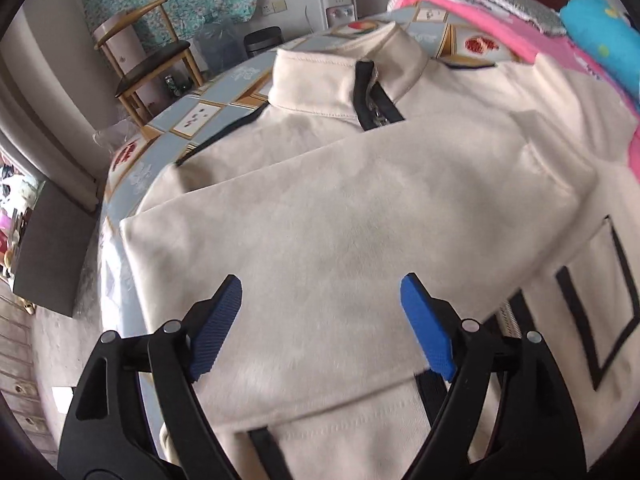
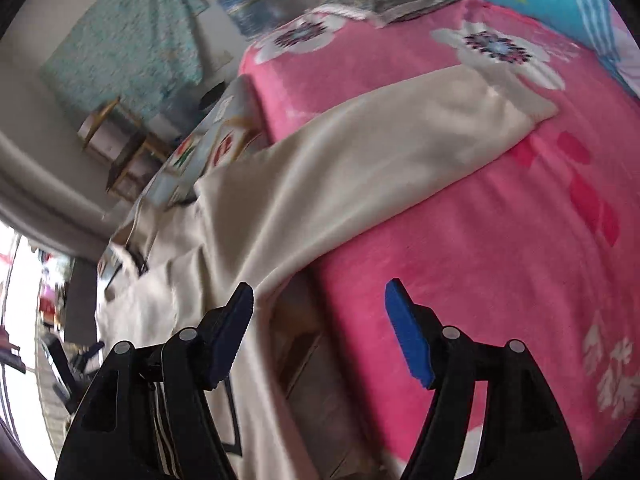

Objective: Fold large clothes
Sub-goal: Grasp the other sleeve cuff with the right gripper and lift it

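Observation:
A cream jacket with black trim and a stand-up collar lies front-up on a table; one sleeve is folded across its chest. My left gripper hangs over the lower chest with its blue pads wide apart and nothing between them. In the right wrist view the jacket's other sleeve stretches out over a pink flowered blanket. My right gripper is open above the edge of the jacket and the blanket, holding nothing.
The table has a patterned blue cloth. A wooden chair and a dark bin stand beyond it. A blue cushion and a grey cloth lie on the blanket. A dark box stands at the left.

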Demonstrator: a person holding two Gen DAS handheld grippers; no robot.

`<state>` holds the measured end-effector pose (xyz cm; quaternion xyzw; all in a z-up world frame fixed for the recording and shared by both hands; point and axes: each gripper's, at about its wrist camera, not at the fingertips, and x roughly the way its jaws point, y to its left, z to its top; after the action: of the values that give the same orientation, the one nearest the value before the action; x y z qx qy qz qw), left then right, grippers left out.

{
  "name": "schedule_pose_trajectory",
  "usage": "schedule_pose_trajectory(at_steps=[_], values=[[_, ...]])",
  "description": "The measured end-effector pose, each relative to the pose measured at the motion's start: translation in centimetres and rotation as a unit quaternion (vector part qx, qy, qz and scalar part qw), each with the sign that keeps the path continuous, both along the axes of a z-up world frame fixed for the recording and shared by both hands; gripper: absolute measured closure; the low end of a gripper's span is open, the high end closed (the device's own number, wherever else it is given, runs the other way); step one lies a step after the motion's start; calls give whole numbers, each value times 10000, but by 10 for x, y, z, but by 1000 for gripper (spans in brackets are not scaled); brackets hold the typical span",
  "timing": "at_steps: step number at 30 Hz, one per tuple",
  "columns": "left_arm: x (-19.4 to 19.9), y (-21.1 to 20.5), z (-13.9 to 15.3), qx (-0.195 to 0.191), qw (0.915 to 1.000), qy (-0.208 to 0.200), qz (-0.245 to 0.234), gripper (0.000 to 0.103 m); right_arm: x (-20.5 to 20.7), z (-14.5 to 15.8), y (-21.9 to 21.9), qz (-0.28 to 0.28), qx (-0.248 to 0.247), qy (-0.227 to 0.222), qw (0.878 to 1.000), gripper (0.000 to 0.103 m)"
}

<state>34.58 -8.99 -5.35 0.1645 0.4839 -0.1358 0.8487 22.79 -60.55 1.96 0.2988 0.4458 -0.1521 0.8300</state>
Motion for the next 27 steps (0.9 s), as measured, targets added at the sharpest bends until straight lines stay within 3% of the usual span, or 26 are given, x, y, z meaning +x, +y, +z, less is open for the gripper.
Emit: schedule_pose_trajectory(at_steps=[2, 3, 6, 10, 12, 15, 20, 21, 25, 27], values=[[7, -4, -11, 35, 9999, 122, 10, 24, 0, 0, -43, -495, 10, 8, 9988, 36], [8, -3, -11, -16, 10000, 6, 51, 19, 1, -4, -66, -772, 178, -39, 9969, 36], [15, 0, -14, -112, 9999, 76, 39, 16, -1, -20, -124, -1486, 691, -146, 9864, 36], [27, 19, -21, -688, 9956, 503, 381, 7, 5, -53, -172, -2157, 1119, -123, 9700, 36], [28, 20, -22, -712, 9955, 502, 374, 7, 6, -69, -188, -2439, 1288, -106, 9611, 38], [26, 20, -23, -666, 9963, 443, 311, 7, 10, -84, -204, -2637, 1382, -206, 9544, 46], [25, 20, -23, -658, 9964, 445, 302, 7, 23, -90, -211, -2631, 1139, -150, 9579, 52], [26, 19, -24, -654, 9963, 455, 310, 7, 24, -90, -212, -2623, 1086, -127, 9588, 56], [26, 18, -23, -629, 9963, 493, 324, 7, 23, -80, -210, -2580, 839, -174, 9623, 91], [27, 18, -23, -617, 9963, 502, 313, 7, 18, -71, -207, -2574, 779, -310, 9626, 93]])
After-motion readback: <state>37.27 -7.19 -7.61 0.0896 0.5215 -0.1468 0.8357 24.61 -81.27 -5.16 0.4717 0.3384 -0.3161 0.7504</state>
